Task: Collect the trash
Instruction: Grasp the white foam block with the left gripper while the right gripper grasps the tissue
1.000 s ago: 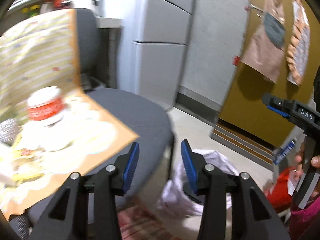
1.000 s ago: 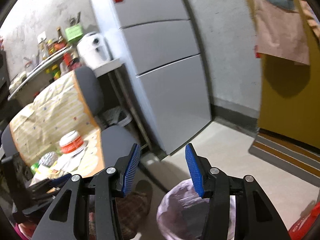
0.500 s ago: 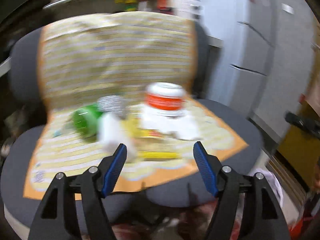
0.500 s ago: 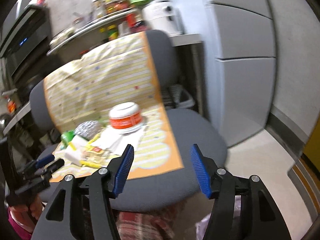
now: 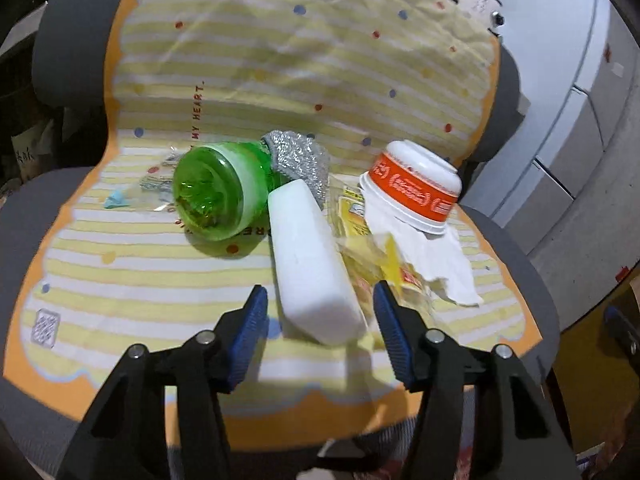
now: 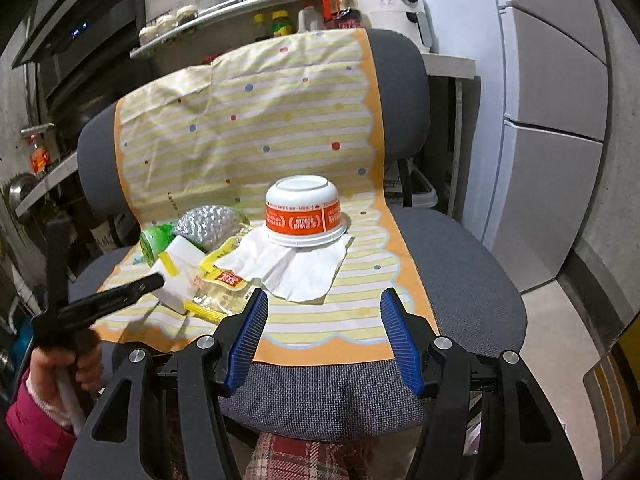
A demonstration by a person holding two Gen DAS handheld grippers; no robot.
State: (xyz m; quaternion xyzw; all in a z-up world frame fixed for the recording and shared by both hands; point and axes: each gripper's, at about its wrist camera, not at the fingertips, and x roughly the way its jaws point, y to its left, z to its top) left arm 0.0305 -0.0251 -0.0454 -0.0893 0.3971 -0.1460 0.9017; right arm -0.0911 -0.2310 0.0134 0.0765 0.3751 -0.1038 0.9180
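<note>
While both claws hang over the seat of a grey office chair, the trash lies spread on a yellow striped cloth with an orange scalloped border that covers the seat and backrest. The left claw is spread wide, its blue pads on either side of the near end of a white foam block without touching it. The block lies lengthways, pointing away toward a crumpled ball of silver foil. Just left of the foil, a green plastic bottle lies on its side with its base toward the camera, touching the far part of the block. Right of the block sits a heap of yellow snack wrappers, and beyond them a white paper napkin with an upturned white cup carrying an orange label resting on it. A small blue scrap lies apart at the left edge of the pile.

The right claw is likewise wide and holds nothing; it hovers over the cloth's front edge, in line with the napkin and cup but short of them. In the right wrist view the left claw's black finger reaches in beside the foam block, gripped by a hand in a pink sleeve
</note>
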